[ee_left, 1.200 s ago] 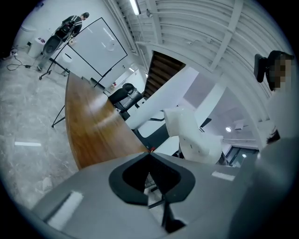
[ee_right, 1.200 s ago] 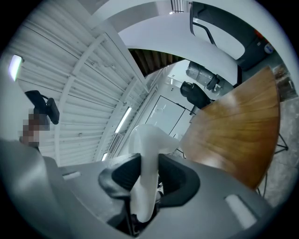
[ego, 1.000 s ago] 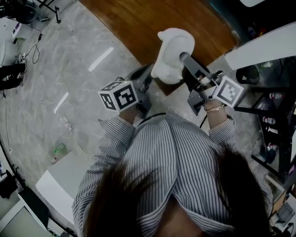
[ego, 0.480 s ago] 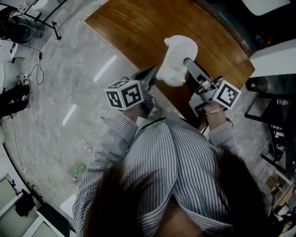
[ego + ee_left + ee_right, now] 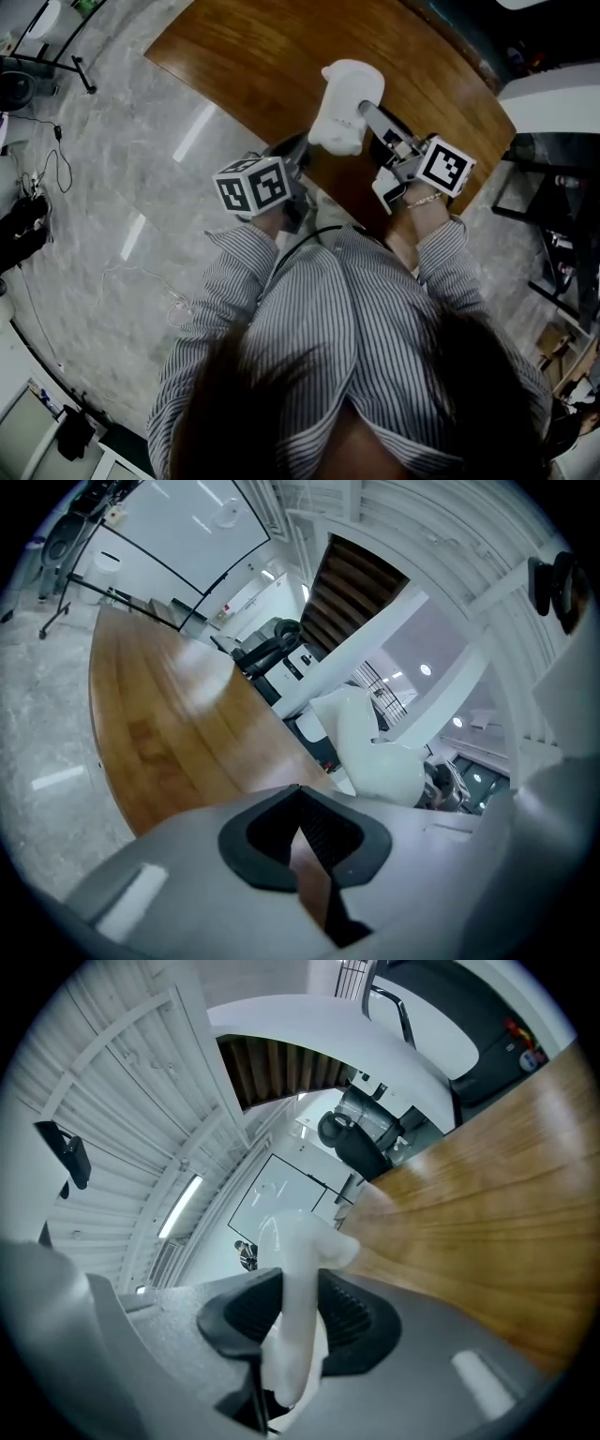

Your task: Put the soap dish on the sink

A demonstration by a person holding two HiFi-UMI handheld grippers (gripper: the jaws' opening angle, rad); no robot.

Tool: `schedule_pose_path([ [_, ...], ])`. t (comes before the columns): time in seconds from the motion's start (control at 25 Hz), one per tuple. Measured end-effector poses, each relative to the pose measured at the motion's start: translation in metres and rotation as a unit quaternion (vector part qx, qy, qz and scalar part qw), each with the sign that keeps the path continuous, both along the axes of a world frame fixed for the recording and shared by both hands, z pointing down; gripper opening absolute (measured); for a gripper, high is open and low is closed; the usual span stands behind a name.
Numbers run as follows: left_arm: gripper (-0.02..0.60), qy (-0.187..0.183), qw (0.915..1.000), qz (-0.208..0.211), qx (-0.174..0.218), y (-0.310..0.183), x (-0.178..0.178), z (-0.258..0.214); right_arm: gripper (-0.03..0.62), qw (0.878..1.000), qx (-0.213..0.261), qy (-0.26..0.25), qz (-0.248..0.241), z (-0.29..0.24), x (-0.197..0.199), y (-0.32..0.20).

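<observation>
Right gripper (image 5: 367,114) clamped on soap dish (image 5: 345,103); left gripper (image 5: 300,145) jaws together, empty.
Both hands out in front of chest, grippers converging over the near edge of the wooden table (image 5: 281,56). One dish, two grippers, one table. Dish held in air above tabletop, long axis running away from the person.

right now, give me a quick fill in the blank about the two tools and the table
The right tool grips the soap dish, whose colour is ___.
The left tool holds ___.
The table has a top made of ___.
Missing words: white; nothing; wood.
</observation>
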State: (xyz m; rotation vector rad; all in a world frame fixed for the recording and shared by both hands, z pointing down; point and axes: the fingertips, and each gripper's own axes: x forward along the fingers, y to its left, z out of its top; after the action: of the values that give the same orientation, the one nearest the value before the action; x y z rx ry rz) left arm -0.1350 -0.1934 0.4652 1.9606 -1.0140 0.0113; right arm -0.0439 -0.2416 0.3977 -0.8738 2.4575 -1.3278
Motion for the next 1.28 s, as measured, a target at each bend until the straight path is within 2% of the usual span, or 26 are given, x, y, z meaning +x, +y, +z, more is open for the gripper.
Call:
schedule_pose_path([
  [0.2, -0.006, 0.002, 0.9998, -0.001, -0.021, -0.013, -0.003, 0.018, 0.115, 1.0, -0.008, 0.009, 0.006, 0.02, -0.005, -0.039],
  [0.36, -0.006, -0.002, 0.999, 0.001, -0.045, -0.021, 0.003, 0.04, 0.115, 0.995, -0.076, 0.048, 0.047, 0.073, 0.006, -0.061],
  [0.52, -0.006, -0.006, 0.9984, 0.003, -0.055, -0.027, 0.007, 0.053, 0.115, 0.991, -0.101, 0.077, 0.049, 0.113, 0.003, -0.074],
  [0.76, -0.006, -0.007, 0.9975, 0.002, -0.07, -0.028, 0.01, 0.068, 0.115, 0.985, -0.096, 0.136, 0.044, 0.145, 0.006, -0.069],
  [1.04, -0.006, 0.012, 0.9959, -0.001, -0.089, -0.022, 0.014, 0.079, 0.115, 0.98, -0.092, 0.171, 0.042, 0.162, 0.007, -0.06],
  [1.28, -0.006, 0.035, 0.9949, -0.002, -0.095, -0.023, 0.017, 0.077, 0.121, 0.97, -0.117, 0.209, 0.042, 0.17, 0.008, -0.059],
])
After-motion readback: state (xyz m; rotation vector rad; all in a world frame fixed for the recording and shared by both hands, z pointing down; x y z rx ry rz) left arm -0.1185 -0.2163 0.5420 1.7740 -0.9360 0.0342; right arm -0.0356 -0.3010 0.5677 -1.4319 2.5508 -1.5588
